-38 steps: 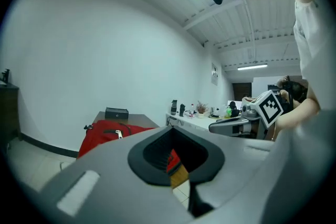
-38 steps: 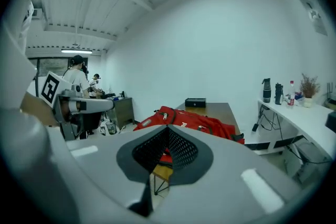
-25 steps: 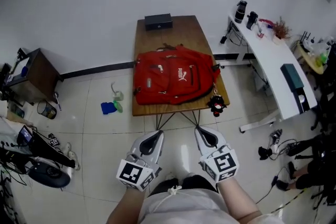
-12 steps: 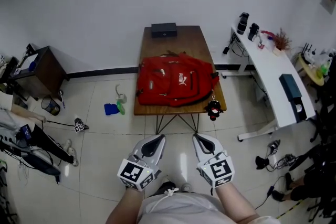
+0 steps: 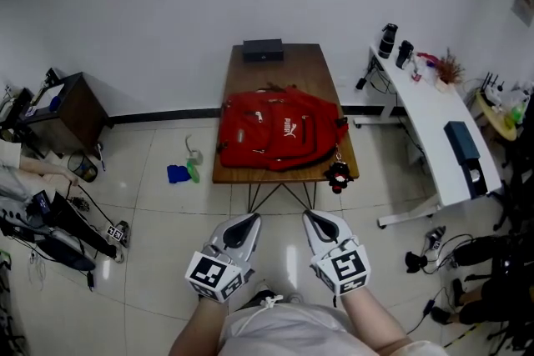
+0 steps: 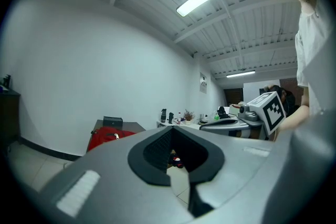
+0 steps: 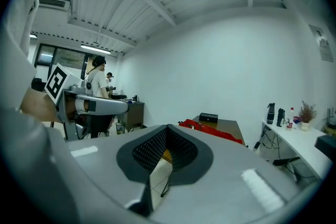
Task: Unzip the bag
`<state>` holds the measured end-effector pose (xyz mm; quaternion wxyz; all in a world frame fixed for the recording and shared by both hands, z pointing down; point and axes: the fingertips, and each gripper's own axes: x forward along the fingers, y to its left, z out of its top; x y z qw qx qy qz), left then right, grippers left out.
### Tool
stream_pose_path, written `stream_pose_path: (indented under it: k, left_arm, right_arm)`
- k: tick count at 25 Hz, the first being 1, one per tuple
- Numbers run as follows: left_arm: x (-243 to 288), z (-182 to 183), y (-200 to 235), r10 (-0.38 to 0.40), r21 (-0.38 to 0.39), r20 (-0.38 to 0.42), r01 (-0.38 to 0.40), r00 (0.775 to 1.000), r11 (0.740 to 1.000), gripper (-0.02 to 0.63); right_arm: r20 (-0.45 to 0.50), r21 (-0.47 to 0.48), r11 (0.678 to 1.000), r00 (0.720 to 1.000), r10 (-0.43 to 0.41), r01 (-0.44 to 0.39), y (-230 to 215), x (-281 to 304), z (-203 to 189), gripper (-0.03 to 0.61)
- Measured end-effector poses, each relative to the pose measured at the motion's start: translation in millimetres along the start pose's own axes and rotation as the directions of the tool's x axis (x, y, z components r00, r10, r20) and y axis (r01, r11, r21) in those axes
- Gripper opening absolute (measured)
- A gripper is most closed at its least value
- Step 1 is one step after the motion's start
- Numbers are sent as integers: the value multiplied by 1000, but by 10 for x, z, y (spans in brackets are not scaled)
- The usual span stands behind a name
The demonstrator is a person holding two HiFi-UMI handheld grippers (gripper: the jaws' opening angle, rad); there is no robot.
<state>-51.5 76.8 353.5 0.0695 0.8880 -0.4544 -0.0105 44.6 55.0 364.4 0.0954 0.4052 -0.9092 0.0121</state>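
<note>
A person stands on a pale tiled floor, facing a small wooden table (image 5: 292, 71) set against a white wall. They hold a grey two-jaw gripper in each hand, low and close to their body.

The left gripper (image 5: 247, 221) points forward toward the table. Its jaws are pressed together and there is nothing between them. A cube with black-and-white square markers (image 5: 213, 275) sits at its rear end. The right gripper (image 5: 317, 219) sits just beside it, pointing the same way. Its jaws are also closed and empty, and it carries its own marker cube (image 5: 344, 267). The two grippers are side by side without touching.

The red bag (image 5: 279, 129), a backpack, lies flat on the table and covers most of the near half. It is well apart from both grippers. From this distance I cannot tell how its zips stand. A small dark charm with a red spot (image 5: 338, 173) hangs from the bag over the table's front right corner. A flat black box (image 5: 263, 50) rests at the far end of the table, apart from the bag.

To the right stands a long white desk (image 5: 434, 121) with dark bottles (image 5: 385, 17) at its far end. On the floor left of the table lies a blue and green item (image 5: 177, 172). Further left is a dark cabinet (image 5: 79, 108).
</note>
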Motion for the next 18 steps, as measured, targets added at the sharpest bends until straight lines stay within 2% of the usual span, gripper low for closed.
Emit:
stream_pose_path:
  k: [18]
  left_arm:
    - [175,-17,52,-6,11,-23,6,1000,1000,6]
  right_arm:
    - [-8,-3,1000,1000,16,-16,-134,92,-105,5]
